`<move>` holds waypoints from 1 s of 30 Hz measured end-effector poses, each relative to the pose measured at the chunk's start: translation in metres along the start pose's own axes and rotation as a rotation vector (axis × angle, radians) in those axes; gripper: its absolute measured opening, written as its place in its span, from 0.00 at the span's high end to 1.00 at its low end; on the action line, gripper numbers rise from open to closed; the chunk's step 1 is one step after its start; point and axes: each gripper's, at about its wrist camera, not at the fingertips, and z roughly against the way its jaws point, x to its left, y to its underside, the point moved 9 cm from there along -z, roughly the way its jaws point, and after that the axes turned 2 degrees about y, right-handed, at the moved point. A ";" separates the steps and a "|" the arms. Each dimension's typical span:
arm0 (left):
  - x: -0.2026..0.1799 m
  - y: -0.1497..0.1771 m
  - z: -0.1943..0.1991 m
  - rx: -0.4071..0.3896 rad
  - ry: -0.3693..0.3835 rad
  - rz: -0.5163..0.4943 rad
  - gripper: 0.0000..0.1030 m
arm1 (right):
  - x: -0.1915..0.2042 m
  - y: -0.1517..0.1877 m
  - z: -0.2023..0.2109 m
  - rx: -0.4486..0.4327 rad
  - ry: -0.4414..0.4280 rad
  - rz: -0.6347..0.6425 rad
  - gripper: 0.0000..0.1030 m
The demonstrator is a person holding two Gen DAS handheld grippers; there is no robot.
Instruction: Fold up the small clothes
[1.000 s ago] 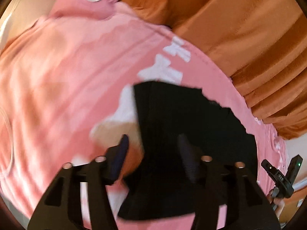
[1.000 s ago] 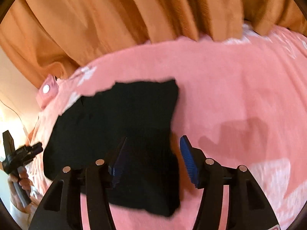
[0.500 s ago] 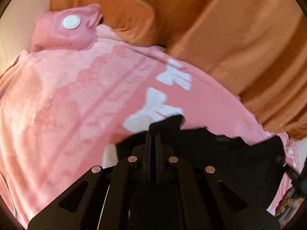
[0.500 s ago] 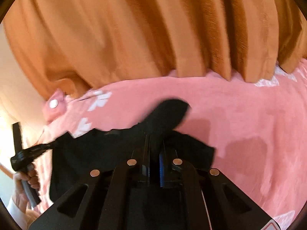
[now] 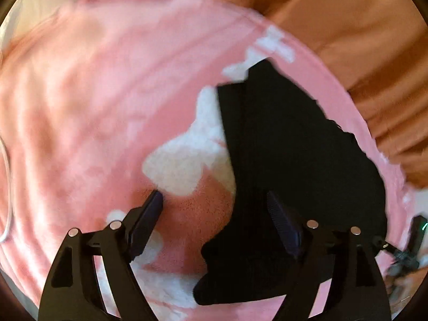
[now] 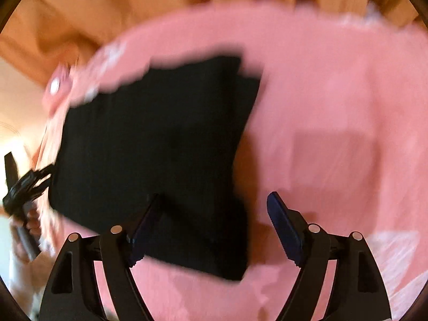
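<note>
While both views blur, we see the black garment (image 5: 289, 160) lying flat on the pink blanket (image 5: 93, 93), partly folded, one layer over another at its far edge. Left wrist view: left gripper (image 5: 214, 208) has just been opening, jaws now wide and released; garment's near left edge sits between and under the right-hand finger, left finger over bare blanket with white patches. Right wrist view: right gripper (image 6: 214, 211) likewise just opened, nothing gripped; garment's near right corner lies between the jaws, nearer the left finger. Only the right view shows a hand (image 6: 29, 222) holding the other gripper at far left. Orange curtain (image 6: 133, 8) hangs beyond the blanket.
</note>
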 end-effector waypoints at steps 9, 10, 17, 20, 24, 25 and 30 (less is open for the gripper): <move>-0.034 0.006 0.013 0.069 0.142 -0.126 0.94 | 0.039 -0.015 0.035 -0.069 -0.108 0.013 0.91; -0.037 0.007 0.028 0.074 0.179 -0.128 0.94 | 0.043 -0.011 0.048 -0.068 -0.141 0.005 0.91; -0.014 0.074 0.019 0.285 0.204 -0.056 0.89 | 0.017 0.067 0.018 0.188 0.004 0.020 0.77; -0.016 0.048 0.028 0.192 0.193 -0.052 0.72 | 0.010 0.039 0.039 0.060 0.033 0.003 0.64; -0.017 0.003 0.034 0.054 0.140 0.002 0.32 | -0.003 -0.014 0.059 -0.105 -0.055 -0.115 0.46; -0.025 -0.007 0.023 0.081 0.159 0.005 0.32 | -0.005 -0.028 0.052 -0.109 -0.067 -0.126 0.45; -0.042 -0.021 -0.029 0.144 0.087 -0.016 0.32 | -0.012 -0.047 -0.023 0.025 -0.061 -0.190 0.43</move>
